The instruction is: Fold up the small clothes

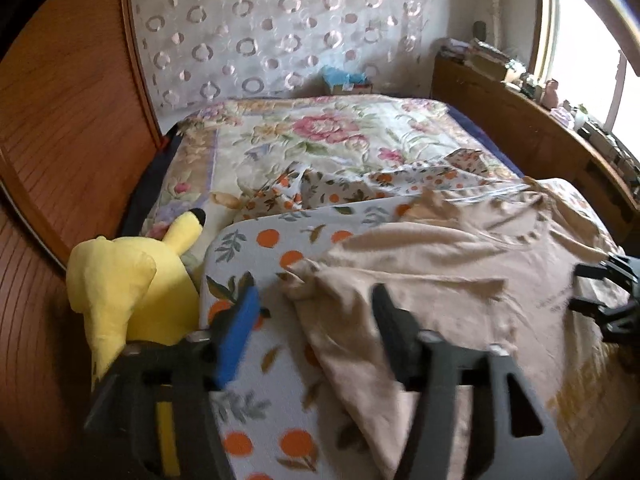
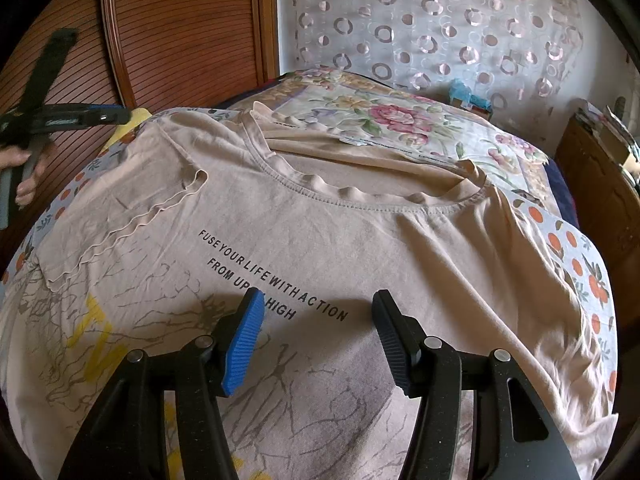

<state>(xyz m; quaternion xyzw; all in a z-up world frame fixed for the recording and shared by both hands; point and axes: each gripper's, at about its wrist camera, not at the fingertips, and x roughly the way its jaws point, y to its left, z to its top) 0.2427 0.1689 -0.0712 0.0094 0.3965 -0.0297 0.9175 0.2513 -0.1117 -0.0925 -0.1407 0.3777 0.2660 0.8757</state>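
- Beige T-shirt point(image 2: 360, 240): spread front-up on an orange-print board point(image 2: 576, 256), neckline toward the far end.
- Print: black text "FUSE YOUR LIFE WITH ACTION / FROM UP ... HIGH" across chest; grey branch-like lines and yellow marks lower down.
- One sleeve folded inward over the chest; its wavy hem runs diagonally across the front.
- Back collar edge lies past the board on the floral bedspread point(image 2: 400, 120).
- Left wrist view: fabric rumpled, sleeve corner bunched on the board.
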